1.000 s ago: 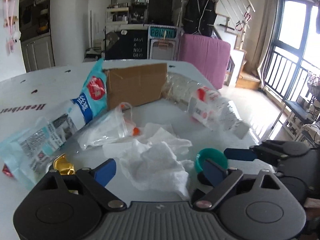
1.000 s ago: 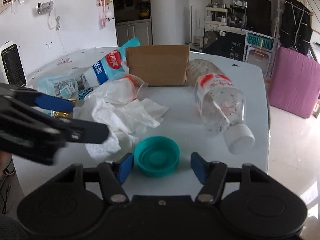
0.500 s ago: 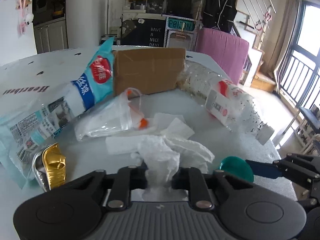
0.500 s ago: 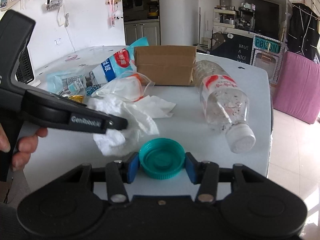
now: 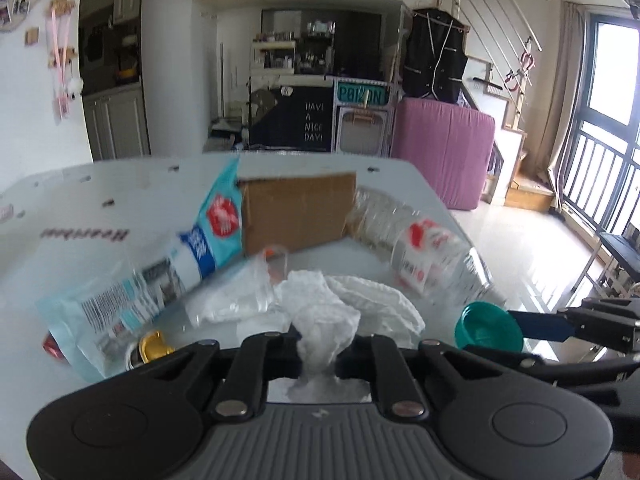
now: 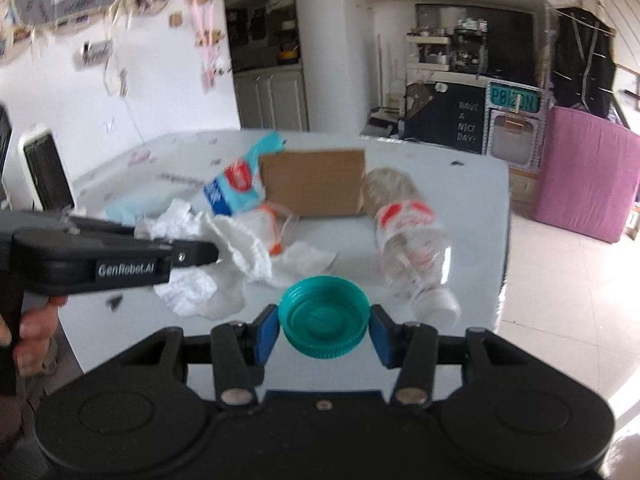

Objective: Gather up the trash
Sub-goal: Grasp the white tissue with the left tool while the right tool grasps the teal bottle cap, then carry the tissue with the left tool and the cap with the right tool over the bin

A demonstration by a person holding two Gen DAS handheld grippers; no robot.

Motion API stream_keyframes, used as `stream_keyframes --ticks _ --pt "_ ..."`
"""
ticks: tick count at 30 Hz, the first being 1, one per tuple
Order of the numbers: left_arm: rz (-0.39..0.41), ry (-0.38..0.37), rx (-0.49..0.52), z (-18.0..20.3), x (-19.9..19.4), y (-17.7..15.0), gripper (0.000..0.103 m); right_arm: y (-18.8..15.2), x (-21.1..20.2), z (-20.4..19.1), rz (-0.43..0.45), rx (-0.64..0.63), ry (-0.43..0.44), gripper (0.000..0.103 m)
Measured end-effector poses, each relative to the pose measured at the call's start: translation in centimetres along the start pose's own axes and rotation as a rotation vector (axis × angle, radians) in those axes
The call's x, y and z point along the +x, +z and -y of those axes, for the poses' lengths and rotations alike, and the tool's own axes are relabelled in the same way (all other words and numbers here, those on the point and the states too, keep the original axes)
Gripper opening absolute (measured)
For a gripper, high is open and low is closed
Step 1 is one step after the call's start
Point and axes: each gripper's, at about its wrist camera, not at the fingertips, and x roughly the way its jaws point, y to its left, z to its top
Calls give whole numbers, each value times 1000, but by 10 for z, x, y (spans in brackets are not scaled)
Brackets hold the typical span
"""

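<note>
My left gripper [image 5: 318, 354] is shut on a crumpled white tissue [image 5: 324, 320], which hangs lifted off the white table [image 5: 100, 184]; the same tissue [image 6: 224, 248] shows in the right wrist view, pinched by the left gripper [image 6: 214, 254]. The right gripper [image 6: 324, 330] is shut on a teal plastic lid [image 6: 324, 318], its blue pads pressing both sides. From the left wrist view that lid [image 5: 488, 326] sits at the lower right, raised above the table.
On the table lie a clear plastic bottle [image 5: 416, 248], a brown cardboard box [image 5: 298, 210], a blue-and-white wrapper [image 5: 160, 272], a clear plastic bag [image 5: 236, 296] and a gold foil piece [image 5: 154, 346]. A pink covered block [image 5: 444, 152] stands on the floor beyond.
The left gripper closed on the tissue and lifted it. The right gripper closed on the teal lid and raised it off the table.
</note>
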Motion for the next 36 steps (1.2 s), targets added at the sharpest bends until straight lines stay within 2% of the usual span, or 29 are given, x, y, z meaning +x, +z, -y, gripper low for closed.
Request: stream_keyframes --ticks 9,14,20,29,36 --pt "64 -34 58 53 -24 27 14 11 -54 36 75 34 -72 49" --pt "101 -89 102 100 -29 36 14 7 -87 72 101 62 -138 49" --pt "106 -157 124 160 -22 36 14 -11 -123 120 106 97 -215 49" --pt "36 -251 152 253 25 11 15 -48 -150 197 67 166 -318 50" --pt "-92 -274 151 300 92 -22 14 -89 -130 253 -27 225 -353 50"
